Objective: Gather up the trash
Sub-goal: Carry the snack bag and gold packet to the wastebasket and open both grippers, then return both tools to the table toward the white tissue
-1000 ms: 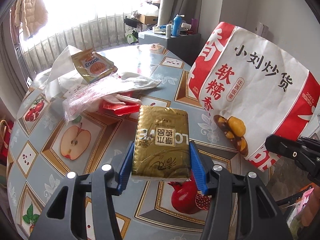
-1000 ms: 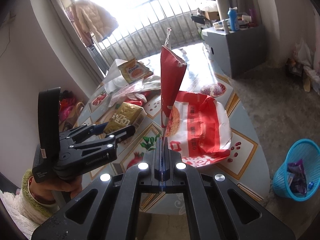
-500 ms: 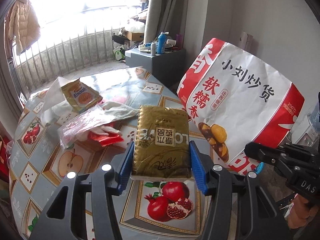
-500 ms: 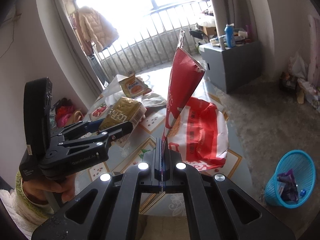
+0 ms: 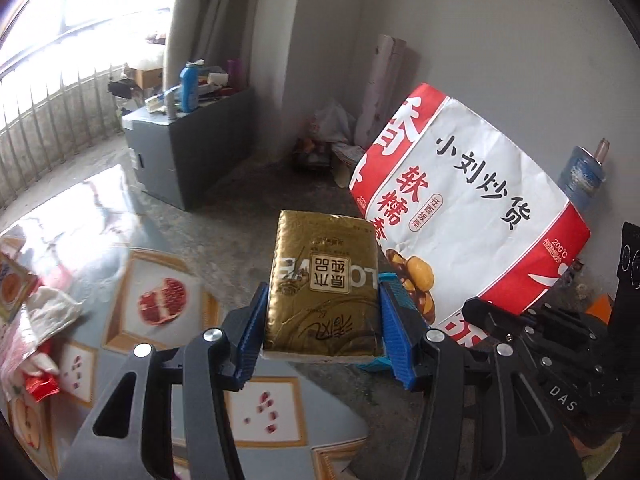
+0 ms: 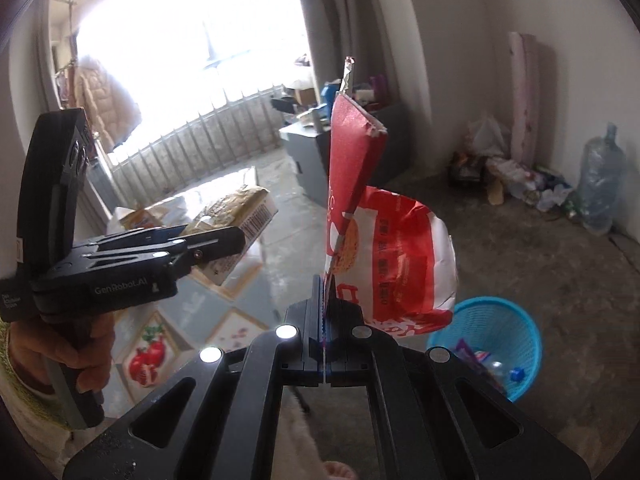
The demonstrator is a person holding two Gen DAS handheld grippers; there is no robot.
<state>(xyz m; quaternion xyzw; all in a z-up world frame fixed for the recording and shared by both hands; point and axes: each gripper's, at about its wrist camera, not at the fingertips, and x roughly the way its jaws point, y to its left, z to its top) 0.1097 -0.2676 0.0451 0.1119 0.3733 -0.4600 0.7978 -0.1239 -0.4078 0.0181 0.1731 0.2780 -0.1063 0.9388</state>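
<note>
Bare floor around the blue basket (image 6: pixel 486 344) lies open; table edge (image 6: pixel 240 292) crowds its left.

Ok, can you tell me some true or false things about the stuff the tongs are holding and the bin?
1. The left tongs hold a gold packet. True.
2. The right tongs are wide open and empty. False: they are shut on a red and white paper bag.
3. The blue basket stands on the floor. True.
4. The blue basket is empty. False: it already holds some wrappers.
5. The gold packet lies flat on the table. False: it is held up in the air between the blue pads.
</note>
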